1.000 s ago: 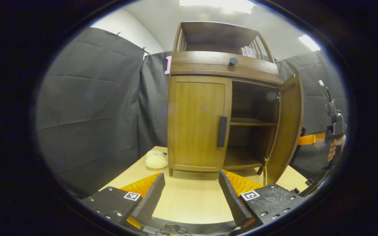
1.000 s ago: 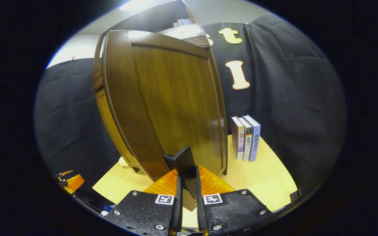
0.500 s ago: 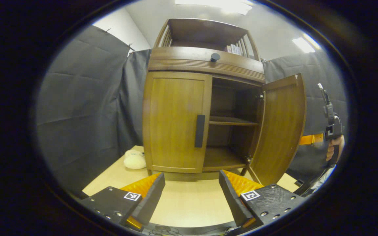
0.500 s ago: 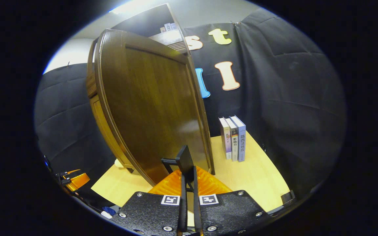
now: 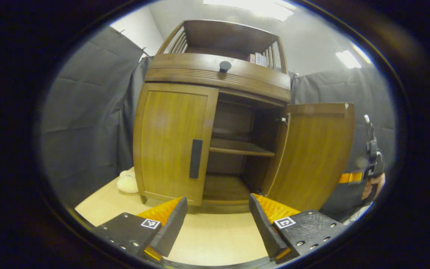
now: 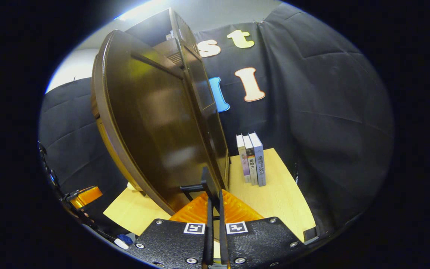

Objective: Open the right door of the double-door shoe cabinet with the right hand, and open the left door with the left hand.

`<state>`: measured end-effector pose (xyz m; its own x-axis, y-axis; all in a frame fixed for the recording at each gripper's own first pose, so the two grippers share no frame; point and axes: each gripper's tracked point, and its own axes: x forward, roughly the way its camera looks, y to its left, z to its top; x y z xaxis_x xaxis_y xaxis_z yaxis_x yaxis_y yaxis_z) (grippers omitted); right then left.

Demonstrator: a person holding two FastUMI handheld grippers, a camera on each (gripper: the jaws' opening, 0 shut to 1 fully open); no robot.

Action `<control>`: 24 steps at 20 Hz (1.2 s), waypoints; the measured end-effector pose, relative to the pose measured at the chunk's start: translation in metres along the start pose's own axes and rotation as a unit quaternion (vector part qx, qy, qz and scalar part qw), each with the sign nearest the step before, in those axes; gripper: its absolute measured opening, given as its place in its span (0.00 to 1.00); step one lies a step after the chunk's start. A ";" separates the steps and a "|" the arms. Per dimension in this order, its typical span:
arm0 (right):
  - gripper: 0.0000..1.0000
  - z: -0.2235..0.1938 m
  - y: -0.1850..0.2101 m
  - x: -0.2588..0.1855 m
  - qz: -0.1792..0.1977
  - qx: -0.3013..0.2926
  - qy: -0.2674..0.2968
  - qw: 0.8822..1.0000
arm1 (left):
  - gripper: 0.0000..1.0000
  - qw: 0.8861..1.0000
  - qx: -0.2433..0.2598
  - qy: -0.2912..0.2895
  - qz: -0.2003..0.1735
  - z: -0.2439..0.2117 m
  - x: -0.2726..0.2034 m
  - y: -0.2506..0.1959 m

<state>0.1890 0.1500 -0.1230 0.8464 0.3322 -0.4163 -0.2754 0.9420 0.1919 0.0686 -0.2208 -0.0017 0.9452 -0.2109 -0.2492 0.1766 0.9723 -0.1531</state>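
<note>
Currently the right claw [image 6: 213,201] is clamped on the dark handle [image 6: 204,183] of the right door [image 5: 314,153], which stands swung wide from the shoe cabinet [image 5: 215,71]. Left claw [image 5: 218,220] hangs wide apart, holding nothing, above the table [image 5: 215,239], facing the left door [image 5: 174,142], shut, its handle [image 5: 196,158] untouched. Three books [image 6: 251,160] stand upright beyond the cabinet.

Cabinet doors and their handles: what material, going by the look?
Left door and right door: wood or wood veneer by the look, with vertical grain and a glossy finish; the right door's outer face mirrors the lights. Left door handle: dark matte bar, plastic or painted metal, can't tell which.
</note>
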 end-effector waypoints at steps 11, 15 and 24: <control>0.07 0.005 -0.012 0.000 0.079 -0.033 0.002 0.996 | 0.98 0.994 -0.032 0.005 0.105 -0.013 -0.028 -0.025; 0.07 0.003 -0.010 -0.001 0.077 -0.029 0.003 0.997 | 0.99 0.993 -0.046 -0.016 0.109 -0.003 -0.034 -0.032; 0.06 -0.011 -0.023 -0.030 -0.005 0.010 0.013 1.000 | 0.98 0.994 0.011 -0.033 0.100 0.038 0.040 0.041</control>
<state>0.1649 0.1193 -0.1246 0.8368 0.3234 -0.4418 -0.2567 0.9445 0.2052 0.1236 -0.1855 0.0187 0.9780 -0.0059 -0.2087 -0.0123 0.9963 -0.0856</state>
